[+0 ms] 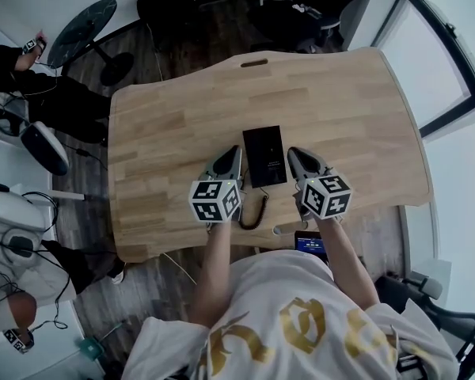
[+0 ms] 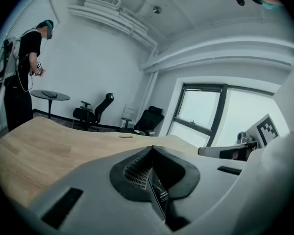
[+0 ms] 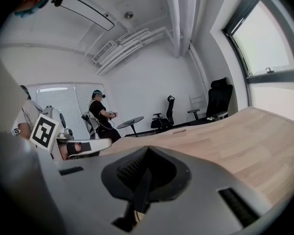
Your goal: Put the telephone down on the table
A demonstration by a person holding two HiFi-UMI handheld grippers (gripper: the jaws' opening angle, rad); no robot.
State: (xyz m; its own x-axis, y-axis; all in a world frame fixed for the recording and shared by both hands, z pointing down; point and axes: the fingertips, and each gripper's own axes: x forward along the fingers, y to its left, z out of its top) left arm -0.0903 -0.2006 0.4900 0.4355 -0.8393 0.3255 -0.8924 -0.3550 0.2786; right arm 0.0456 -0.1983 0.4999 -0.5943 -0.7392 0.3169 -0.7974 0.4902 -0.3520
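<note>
A flat black telephone point(image 1: 264, 157) lies on the wooden table point(image 1: 174, 133), and its coiled black cord point(image 1: 257, 210) trails toward the near edge. My left gripper point(image 1: 235, 150) is just left of the telephone and my right gripper point(image 1: 292, 152) just right of it, both pointing away from me. In the left gripper view the left gripper point(image 2: 152, 149) has its jaws pressed together, holding no part of the telephone. In the right gripper view the right gripper point(image 3: 148, 149) is likewise closed and empty. Neither gripper view shows the telephone.
A slot point(image 1: 253, 62) is cut near the table's far edge. Black office chairs point(image 1: 170, 2) and a round black side table point(image 1: 83, 30) stand beyond it. A person point(image 1: 16, 70) stands at the far left beside equipment. A lit screen point(image 1: 310, 244) shows below the near edge.
</note>
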